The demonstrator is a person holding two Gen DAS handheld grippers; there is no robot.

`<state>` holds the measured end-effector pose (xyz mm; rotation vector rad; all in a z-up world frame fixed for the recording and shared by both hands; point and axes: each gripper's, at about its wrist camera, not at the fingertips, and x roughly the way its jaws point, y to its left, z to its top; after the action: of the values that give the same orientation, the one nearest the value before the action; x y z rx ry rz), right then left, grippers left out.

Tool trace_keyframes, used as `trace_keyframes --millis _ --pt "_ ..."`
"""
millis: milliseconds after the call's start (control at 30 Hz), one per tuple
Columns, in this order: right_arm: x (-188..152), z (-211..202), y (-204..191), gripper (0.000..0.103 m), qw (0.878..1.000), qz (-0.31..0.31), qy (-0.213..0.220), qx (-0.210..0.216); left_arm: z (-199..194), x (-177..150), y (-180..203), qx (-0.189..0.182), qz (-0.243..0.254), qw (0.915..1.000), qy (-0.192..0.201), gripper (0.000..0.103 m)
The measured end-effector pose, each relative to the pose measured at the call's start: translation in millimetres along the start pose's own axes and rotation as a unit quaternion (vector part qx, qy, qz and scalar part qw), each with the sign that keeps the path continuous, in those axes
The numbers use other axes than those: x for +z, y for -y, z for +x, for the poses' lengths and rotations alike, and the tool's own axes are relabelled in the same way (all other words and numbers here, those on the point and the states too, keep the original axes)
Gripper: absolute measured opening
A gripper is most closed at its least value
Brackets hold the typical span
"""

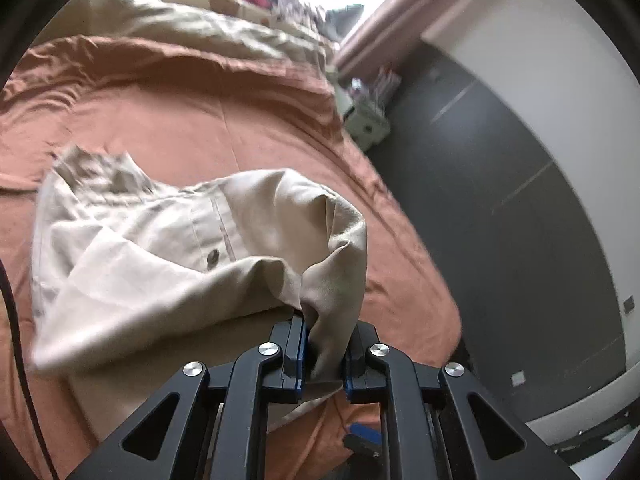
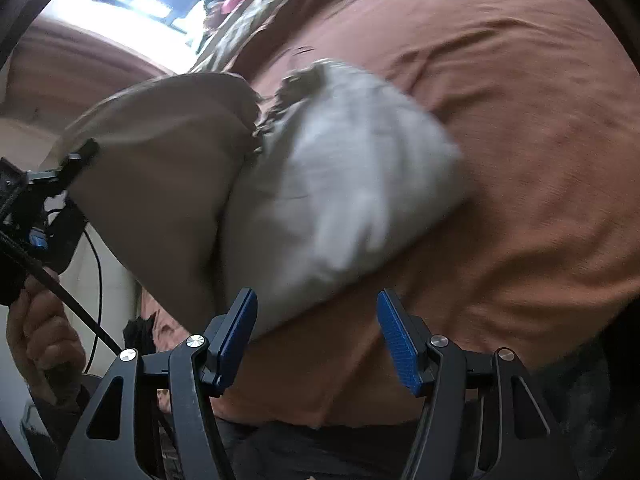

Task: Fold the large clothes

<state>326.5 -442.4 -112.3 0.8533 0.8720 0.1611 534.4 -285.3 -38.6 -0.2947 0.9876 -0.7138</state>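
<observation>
Left hand-held gripper (image 1: 324, 354) pinches beige garment (image 1: 168, 240) hem; right hand-held gripper (image 2: 316, 336) wide, empty. Soft, limp, light fabric: regrip the corner at 12 o'clock.

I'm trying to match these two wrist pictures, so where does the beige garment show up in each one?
Left wrist view: the beige garment fills the lower left and centre, one corner pinched in the left tool.
Right wrist view: the garment spans the centre, blurred, ahead of the open right tool, which holds nothing.
Shared landmark: the rust-orange bedsheet beneath it.
</observation>
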Motion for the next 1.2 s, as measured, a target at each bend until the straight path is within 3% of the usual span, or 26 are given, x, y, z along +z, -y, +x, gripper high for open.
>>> trace_keyframes --millis 33,367,433,467,500,567,600,700,1000,1200 --pt "-1 -3 7 0.061 1.0 0.006 0.001 -0.001 11 -2 2 0.002 0.003 0.9999 -0.01 0.013" --pt "-4 -26 27 0.061 0.999 0.04 0.008 0.0 86 -36 35 0.02 0.046 0.9952 -0.085 0.015" --pt "-6 -30 26 0.06 0.999 0.039 0.008 0.003 99 -43 35 0.022 0.048 0.992 -0.115 0.026" --pt "-7 -34 28 0.06 0.999 0.038 0.008 0.004 103 -45 36 0.016 0.047 0.9909 -0.125 0.036" --pt "-5 -34 30 0.06 0.999 0.037 0.009 0.006 106 -47 34 0.003 0.044 0.9898 -0.136 0.047" --pt "-1 -32 31 0.06 0.999 0.036 0.01 0.011 102 -52 34 -0.031 0.035 0.9883 -0.145 0.059" --pt "0 -31 29 0.06 0.999 0.034 0.012 0.015 98 -51 33 -0.041 0.031 0.9881 -0.145 0.067" --pt "7 -25 23 0.06 0.999 0.022 0.016 0.03 76 -46 24 -0.035 0.03 0.9916 -0.121 0.074" --pt "34 8 8 0.06 0.999 -0.02 0.02 0.021 3 -45 -45 0.038 -0.013 0.9973 -0.062 0.075" --pt "52 27 7 0.06 0.999 -0.04 0.014 -0.005 -36 -60 -104 0.101 -0.052 0.9927 -0.04 0.075"
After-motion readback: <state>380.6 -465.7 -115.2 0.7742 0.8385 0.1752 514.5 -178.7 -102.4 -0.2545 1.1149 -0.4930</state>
